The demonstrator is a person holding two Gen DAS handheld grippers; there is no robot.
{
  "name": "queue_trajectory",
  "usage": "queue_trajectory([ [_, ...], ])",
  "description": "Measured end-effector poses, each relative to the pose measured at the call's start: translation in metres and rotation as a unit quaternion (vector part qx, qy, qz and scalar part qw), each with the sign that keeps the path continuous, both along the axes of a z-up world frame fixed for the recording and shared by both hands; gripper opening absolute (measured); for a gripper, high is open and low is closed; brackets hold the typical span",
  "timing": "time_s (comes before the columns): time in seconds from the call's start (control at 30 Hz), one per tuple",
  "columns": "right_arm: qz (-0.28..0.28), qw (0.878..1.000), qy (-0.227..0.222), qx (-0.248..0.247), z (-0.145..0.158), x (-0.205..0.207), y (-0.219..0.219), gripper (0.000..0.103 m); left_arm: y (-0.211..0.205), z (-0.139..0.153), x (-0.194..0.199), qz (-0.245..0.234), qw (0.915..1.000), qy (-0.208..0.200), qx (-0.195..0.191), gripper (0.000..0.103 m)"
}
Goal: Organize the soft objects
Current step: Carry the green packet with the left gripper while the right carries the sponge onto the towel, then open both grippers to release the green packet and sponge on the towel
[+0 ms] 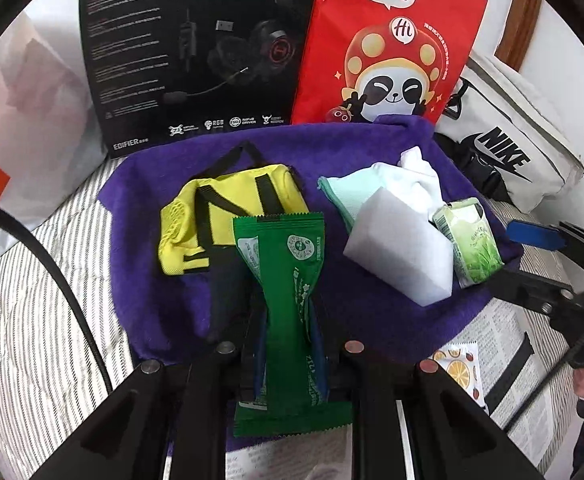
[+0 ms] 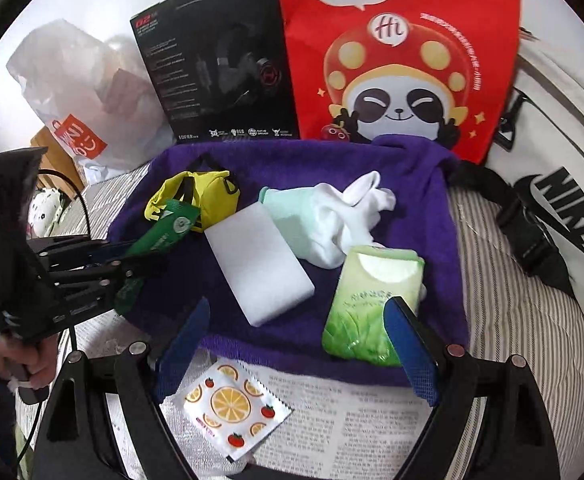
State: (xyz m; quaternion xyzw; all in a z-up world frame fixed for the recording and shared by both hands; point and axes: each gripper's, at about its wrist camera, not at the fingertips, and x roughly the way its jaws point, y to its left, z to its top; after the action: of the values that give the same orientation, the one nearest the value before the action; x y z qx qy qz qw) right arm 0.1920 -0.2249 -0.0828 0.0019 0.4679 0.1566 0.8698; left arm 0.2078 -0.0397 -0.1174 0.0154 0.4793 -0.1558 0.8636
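Left gripper [image 1: 287, 320]: jaws narrow, pinching a green packet [image 1: 287, 280] at its waist; the packet hangs above the purple towel [image 1: 372, 320], near the yellow pouch [image 1: 219, 216]. On the towel, further right: white sponge block [image 2: 257, 270], white sock [image 2: 332, 216], green tissue pack [image 2: 368, 304]. Right gripper [image 2: 296, 340]: jaws wide apart, nothing between them; right blue finger [image 2: 410, 344] overlaps the tissue pack's edge, contact unclear. Orange-print sachet [image 2: 231, 404] lies below on newspaper [image 2: 352, 412].

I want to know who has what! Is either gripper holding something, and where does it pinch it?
The left gripper pinches the green packet around its lower middle. The right gripper is open and holds nothing.
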Motion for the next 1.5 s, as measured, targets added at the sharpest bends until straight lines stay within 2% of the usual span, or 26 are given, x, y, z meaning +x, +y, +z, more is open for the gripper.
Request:
queue_trajectory([
  [0.23,-0.015,1.000,-0.007,0.000,0.003,-0.012,-0.012,0.088,-0.011,-0.006,0.005,-0.006,0.9998,0.000,0.018,0.021],
  [0.6,-0.039,0.999,-0.006,0.003,0.006,-0.028,-0.034,0.088,-0.011,-0.015,0.008,-0.004,0.9998,0.007,0.020,0.026],
  [0.97,-0.057,0.998,0.001,0.011,0.004,-0.050,-0.056,0.088,-0.017,-0.012,0.002,-0.011,0.9990,0.015,0.042,0.047],
  [1.3,-0.067,0.998,0.000,0.017,0.007,-0.069,-0.065,0.088,-0.015,0.018,-0.033,-0.023,0.9985,-0.013,0.047,0.052],
  [1.5,-0.079,0.997,-0.001,0.021,0.010,-0.086,-0.072,0.088,-0.017,0.029,-0.070,-0.040,0.9985,-0.019,0.031,0.052],
])
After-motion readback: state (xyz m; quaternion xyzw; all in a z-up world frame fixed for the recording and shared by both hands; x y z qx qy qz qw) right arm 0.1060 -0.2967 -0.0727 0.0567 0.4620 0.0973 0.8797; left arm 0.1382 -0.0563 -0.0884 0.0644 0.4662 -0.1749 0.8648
